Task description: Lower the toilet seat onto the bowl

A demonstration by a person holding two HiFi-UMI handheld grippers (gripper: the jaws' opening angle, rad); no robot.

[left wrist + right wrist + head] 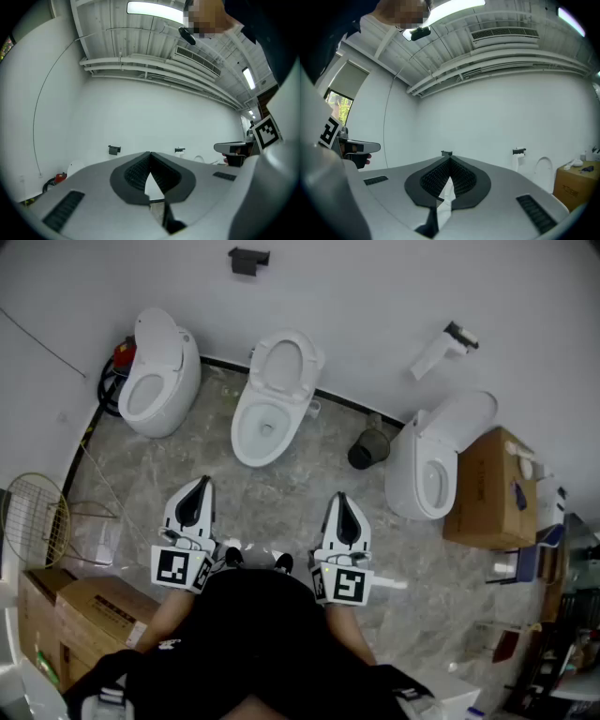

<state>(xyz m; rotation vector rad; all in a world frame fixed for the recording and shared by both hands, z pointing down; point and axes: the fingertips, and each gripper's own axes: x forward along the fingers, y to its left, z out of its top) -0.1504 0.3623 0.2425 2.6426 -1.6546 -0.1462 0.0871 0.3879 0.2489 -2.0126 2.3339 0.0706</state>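
Toilet seat point(306, 362) of the middle toilet stands raised, leaning back towards the white wall point(375, 296), with its open bowl point(242, 435) below it on the marbled floor point(281, 493). We hold both tools level and well short of that toilet, one on each side of it as the head view shows them. Our left gripper point(195, 491) points towards the gap between the middle toilet and the left toilet point(159, 371), and our right gripper point(341, 504) points towards the dark bin point(369, 448) beside the right toilet point(427, 465). In the left gripper view the two jaws are pressed together at the tips, their ribbed pads point(135, 172) meeting in a closed point with nothing caught there; only bare wall and a small dark wall bracket point(114, 149) lie ahead. In the right gripper view the jaws are likewise closed tip to tip, the dark pads point(433, 178) holding nothing and touching nothing, with a wall-mounted paper holder point(519, 152) and a cardboard box point(576, 180) off to the right. Neither tool touches the seat, the bowl or anything else.
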